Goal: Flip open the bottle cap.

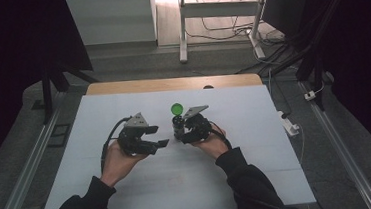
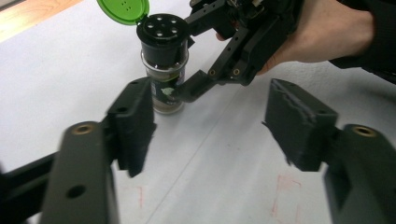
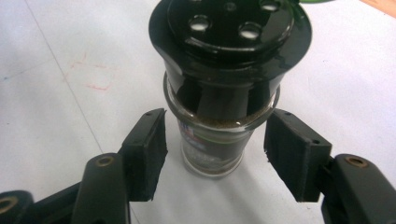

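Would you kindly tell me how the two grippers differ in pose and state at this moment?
The right gripper has its fingers either side of the spice jar, not touching the glass; the left gripper has nothing between its fingers. The right one sits at the jar; the left one stands off beside it. Both are open and hand-held.

You are wearing dark long sleeves (image 1: 244, 172) that are reaching to the wrists. Your left gripper (image 1: 160, 136) and right gripper (image 1: 180, 136) are showing black bodies, grey three-cornered top plates, brass-ringed screw holes, rough black pads (image 2: 299, 121) and trailing black cables (image 1: 105, 146).
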Demonstrator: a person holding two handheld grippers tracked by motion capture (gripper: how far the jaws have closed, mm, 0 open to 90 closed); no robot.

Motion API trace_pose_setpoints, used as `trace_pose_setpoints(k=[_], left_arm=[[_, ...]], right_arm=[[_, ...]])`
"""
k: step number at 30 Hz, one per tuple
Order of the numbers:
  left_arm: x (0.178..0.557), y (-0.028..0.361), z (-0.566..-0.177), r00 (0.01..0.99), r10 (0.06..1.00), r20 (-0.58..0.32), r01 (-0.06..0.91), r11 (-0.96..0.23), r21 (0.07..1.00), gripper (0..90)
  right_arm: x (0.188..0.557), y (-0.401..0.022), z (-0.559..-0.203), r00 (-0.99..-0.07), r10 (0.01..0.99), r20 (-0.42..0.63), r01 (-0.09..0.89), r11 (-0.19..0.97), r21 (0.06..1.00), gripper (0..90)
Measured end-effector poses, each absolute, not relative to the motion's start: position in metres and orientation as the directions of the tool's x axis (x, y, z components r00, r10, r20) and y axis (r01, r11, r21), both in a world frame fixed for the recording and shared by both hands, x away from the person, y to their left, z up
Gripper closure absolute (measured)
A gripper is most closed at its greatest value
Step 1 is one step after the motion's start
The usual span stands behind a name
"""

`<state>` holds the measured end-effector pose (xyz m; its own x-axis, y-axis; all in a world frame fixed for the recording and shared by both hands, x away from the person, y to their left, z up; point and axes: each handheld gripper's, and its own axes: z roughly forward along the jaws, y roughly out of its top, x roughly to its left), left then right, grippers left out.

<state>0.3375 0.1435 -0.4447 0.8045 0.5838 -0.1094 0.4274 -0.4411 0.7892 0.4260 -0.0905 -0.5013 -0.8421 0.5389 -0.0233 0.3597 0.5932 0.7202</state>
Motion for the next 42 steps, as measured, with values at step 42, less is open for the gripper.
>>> trace_pose_setpoints(k=[42], left_arm=[[0.249,0.227,-0.462,0.705,0.684,-0.184,0.525,-0.331,0.784,0.0]], right_arm=[[0.349,-0.146,-0.47,-0.838,0.536,0.099,0.415,0.51,0.753,3.5]])
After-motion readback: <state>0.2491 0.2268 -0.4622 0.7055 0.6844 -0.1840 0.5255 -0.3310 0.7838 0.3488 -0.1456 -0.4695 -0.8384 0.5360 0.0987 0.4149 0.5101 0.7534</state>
